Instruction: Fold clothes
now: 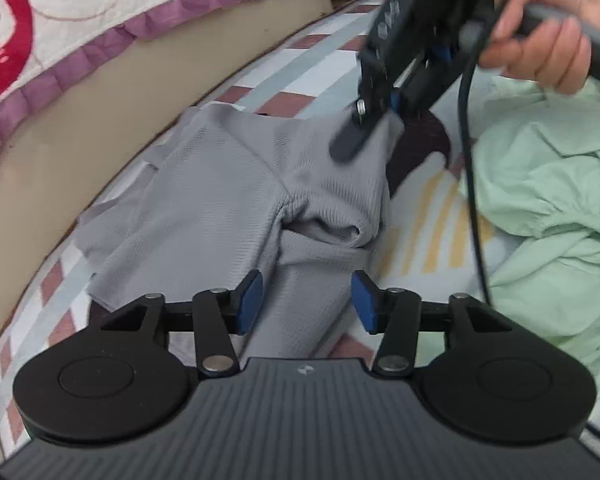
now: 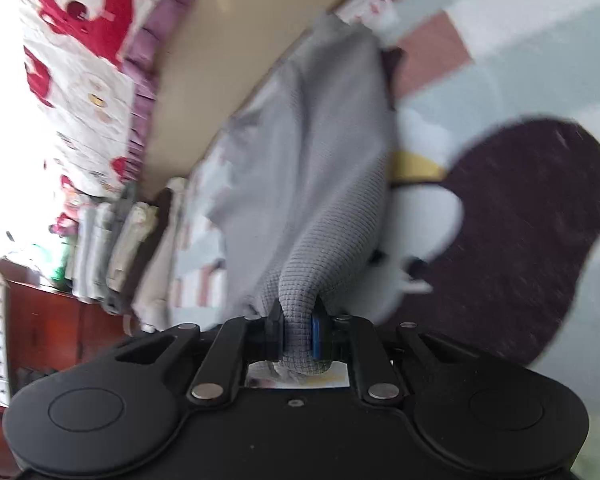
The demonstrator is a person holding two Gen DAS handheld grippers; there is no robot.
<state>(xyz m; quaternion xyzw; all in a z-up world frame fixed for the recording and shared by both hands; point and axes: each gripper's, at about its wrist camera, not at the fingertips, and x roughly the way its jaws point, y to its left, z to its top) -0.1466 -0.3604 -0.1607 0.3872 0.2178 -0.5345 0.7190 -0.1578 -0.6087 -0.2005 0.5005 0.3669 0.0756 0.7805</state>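
A grey knit garment point(image 1: 228, 200) lies rumpled on the patterned bed sheet point(image 1: 320, 52). My left gripper point(image 1: 306, 300) is open just above the garment's near part, with fabric between and below its blue pads point(image 1: 250, 300). My right gripper point(image 1: 374, 120) is shut on the garment's far right corner and lifts it, with my hand behind it. In the right wrist view the right gripper point(image 2: 296, 336) pinches a bunch of the grey garment point(image 2: 312, 160), which stretches away toward the bed's edge.
A pale green garment point(image 1: 548, 208) lies heaped at the right. A dark round patch point(image 2: 532, 220) is printed on the sheet. A frilled quilt point(image 1: 80, 12) lies beyond the tan bed edge point(image 1: 100, 128). Folded clothes point(image 2: 112, 248) are stacked by a wooden cabinet point(image 2: 52, 328).
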